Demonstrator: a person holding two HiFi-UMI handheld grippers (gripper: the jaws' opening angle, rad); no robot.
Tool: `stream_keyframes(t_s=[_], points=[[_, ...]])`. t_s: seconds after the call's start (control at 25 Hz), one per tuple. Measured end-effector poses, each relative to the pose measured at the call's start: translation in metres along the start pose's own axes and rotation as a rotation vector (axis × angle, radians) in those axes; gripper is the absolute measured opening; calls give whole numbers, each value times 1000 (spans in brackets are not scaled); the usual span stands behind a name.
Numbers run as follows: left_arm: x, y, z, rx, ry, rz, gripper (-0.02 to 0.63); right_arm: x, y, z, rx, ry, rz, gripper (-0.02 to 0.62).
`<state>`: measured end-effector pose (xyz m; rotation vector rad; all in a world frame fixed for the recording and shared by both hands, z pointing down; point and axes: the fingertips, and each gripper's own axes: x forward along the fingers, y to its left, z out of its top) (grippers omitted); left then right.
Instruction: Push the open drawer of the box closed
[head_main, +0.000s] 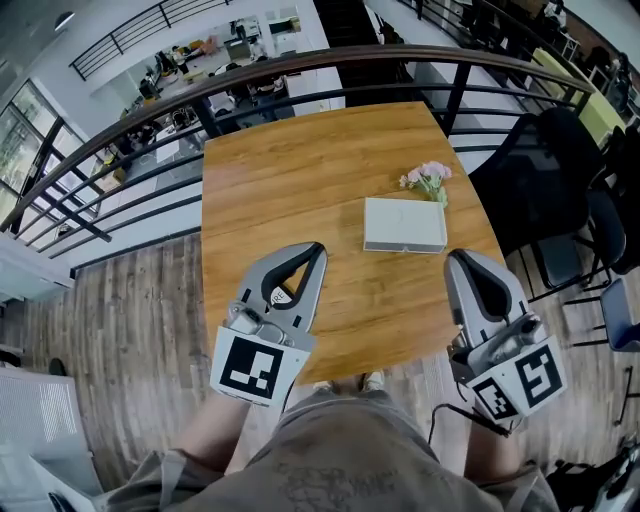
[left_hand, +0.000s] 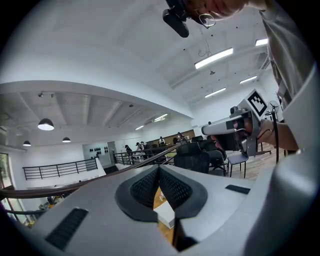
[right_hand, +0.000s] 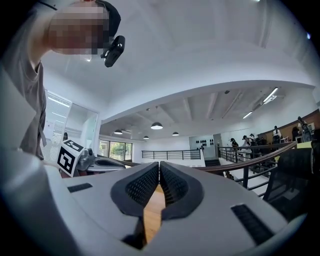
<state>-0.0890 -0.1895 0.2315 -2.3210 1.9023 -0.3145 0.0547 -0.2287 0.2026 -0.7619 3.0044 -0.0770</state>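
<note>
- You're holding the left gripper and the right gripper level above the near edge of the surface. Both are pressed together on nothing, and neither is touching the box.
- The box is sitting right of centre on the surface, ahead of the right gripper, with flowers just beside its far right corner.
- From the head view I'm not seeing a drawer sticking out, so it may already be in. Check which face it's on before committing.
- If it's open: closed jaws are working for you as 1 blunt pusher. Come in low, square to the drawer front.
- The box is looking light, so I'm expecting it to slide. Brace the opposite face with the other gripper.
</note>
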Motion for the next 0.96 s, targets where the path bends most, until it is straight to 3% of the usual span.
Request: stream_keyframes(t_s=[0.48, 0.96], points=[[-17, -7, -27, -45, 53, 5, 15, 0, 18, -40, 19, 102, 31, 35], [-25, -6, -28, -62, 59, 14, 15, 0, 25, -36, 11, 96, 44, 35]])
